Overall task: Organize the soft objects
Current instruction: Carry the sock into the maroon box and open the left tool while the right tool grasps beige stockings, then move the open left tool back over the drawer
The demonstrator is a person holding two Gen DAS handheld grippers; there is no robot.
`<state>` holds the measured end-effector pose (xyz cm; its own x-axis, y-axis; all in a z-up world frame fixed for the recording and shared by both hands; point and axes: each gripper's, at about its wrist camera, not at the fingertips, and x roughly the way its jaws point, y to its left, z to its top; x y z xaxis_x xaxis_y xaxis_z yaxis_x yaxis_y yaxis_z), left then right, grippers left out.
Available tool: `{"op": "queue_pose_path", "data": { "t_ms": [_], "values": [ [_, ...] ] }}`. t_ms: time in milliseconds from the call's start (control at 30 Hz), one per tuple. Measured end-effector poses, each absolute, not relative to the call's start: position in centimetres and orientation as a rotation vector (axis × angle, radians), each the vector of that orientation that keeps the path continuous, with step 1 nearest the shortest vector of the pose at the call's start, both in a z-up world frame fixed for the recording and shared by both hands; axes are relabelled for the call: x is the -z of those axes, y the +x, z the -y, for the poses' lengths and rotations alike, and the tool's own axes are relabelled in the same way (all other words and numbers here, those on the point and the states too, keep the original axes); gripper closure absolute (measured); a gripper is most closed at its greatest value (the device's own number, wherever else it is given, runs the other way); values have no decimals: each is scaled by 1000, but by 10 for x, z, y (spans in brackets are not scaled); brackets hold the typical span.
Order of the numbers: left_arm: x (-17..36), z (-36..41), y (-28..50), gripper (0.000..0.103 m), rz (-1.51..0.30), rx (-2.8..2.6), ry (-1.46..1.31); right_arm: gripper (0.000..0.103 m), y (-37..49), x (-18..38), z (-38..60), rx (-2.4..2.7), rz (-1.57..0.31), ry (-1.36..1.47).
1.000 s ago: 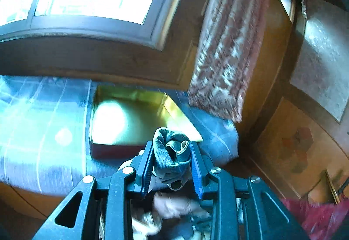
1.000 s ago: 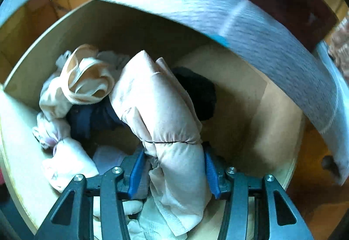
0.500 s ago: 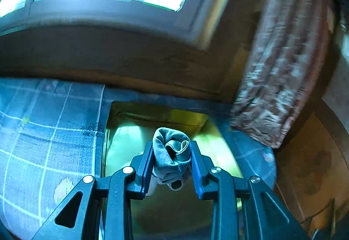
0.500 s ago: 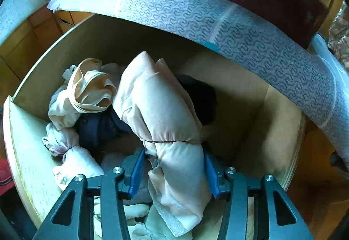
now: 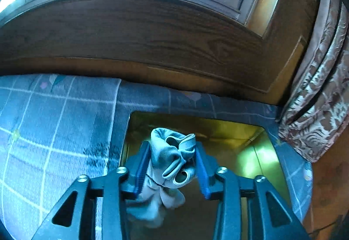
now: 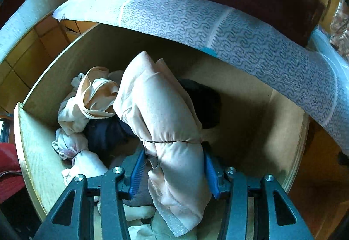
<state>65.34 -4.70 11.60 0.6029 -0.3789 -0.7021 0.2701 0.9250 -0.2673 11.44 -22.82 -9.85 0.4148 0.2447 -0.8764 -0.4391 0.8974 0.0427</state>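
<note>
Nearest us, left gripper [image 5: 172,165]: jaws have just been opening, now apart w/ the rolled grey-blue sock bundle [image 5: 172,161] loose between them, right pad seems clear of it. Bundle hangs over the shiny gold-lined open box [image 5: 257,152], which sits on the blue checked cloth [image 5: 54,120]. Beyond: dark wood wall panel [image 5: 152,32].

Right gripper [image 6: 174,172]: jaws clamped on the pale pink padded fabric roll [image 6: 161,122], above the light wood drawer [image 6: 281,131] w/ other rolled pale garments [image 6: 91,98] in it. Behind, a patterned blue-white cloth [image 6: 240,32].
</note>
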Motion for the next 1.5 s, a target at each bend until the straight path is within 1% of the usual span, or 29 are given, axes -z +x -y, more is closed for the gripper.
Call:
{"op": "queue_pose_path", "data": {
  "t_ms": [133, 167, 333, 433, 567, 833, 1067, 1200, 1500],
  "values": [
    [-116, 41, 661, 36, -815, 350, -191, 53, 116, 99, 231, -436, -1058, -201],
    [-119, 37, 660, 35, -801, 347, -214, 53, 115, 96, 232, -436, -1058, -200],
    [-139, 22, 637, 35, -732, 352, -240, 53, 115, 94, 234, -433, -1058, -203],
    [-151, 21, 601, 35, -671, 393, -170, 53, 115, 94, 234, -433, -1058, -203],
    [-151, 21, 549, 34, -635, 436, -78, 53, 116, 95, 234, -431, -1058, -203],
    [-118, 5, 441, 34, -628, 505, -38, 53, 116, 95, 233, -426, -1061, -210],
    [-74, 3, 370, 34, -694, 494, 11, 53, 116, 93, 232, -416, -1063, -222],
    [-46, 13, 348, 34, -745, 468, 95, 53, 116, 94, 229, -411, -1065, -230],
    [-10, 18, 325, 34, -858, 492, 160, 53, 115, 96, 225, -404, -1063, -239]
  ]
}}
